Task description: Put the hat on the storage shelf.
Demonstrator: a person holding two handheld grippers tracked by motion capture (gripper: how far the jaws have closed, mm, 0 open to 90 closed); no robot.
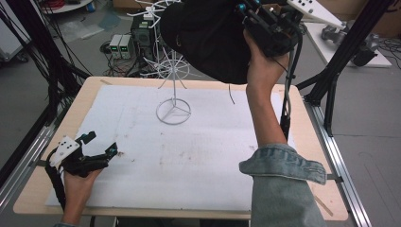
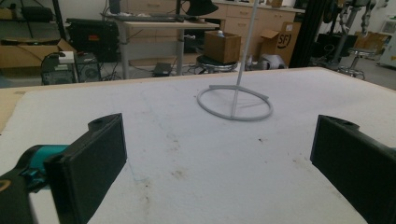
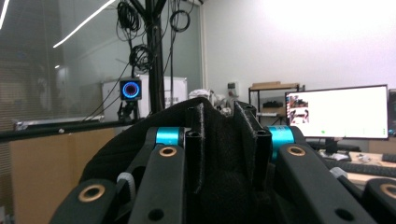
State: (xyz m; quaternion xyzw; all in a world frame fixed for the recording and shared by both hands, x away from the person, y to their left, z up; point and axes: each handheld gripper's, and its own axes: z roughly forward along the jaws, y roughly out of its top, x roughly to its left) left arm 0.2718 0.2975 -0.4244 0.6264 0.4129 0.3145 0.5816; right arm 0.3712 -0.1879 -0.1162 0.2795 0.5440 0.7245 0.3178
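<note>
Status: my right tool (image 1: pixel 253 21) is clamped on a black hat (image 1: pixel 208 40), raised at the upper centre of the high view, above and just right of the white wire stand (image 1: pixel 173 71). In the right gripper view the black fabric (image 3: pixel 219 154) sits pinched between the closed jaws. I judge the pick-up complete; placing the hat on the stand's top remains, and the hat does not yet appear seated there.

My left tool (image 1: pixel 97 149) rests at the lower left of the high view, jaws spread wide and empty, low over the counter (image 1: pixel 28 189).

Surface: a white foam sheet (image 1: pixel 189 161) with small brown stains covers the counter; the stand's ring base (image 2: pixel 235 103) rests on it.

Room: black frame posts, electronics boxes on the floor, cabinets, and a lit monitor (image 3: pixel 336 112).
</note>
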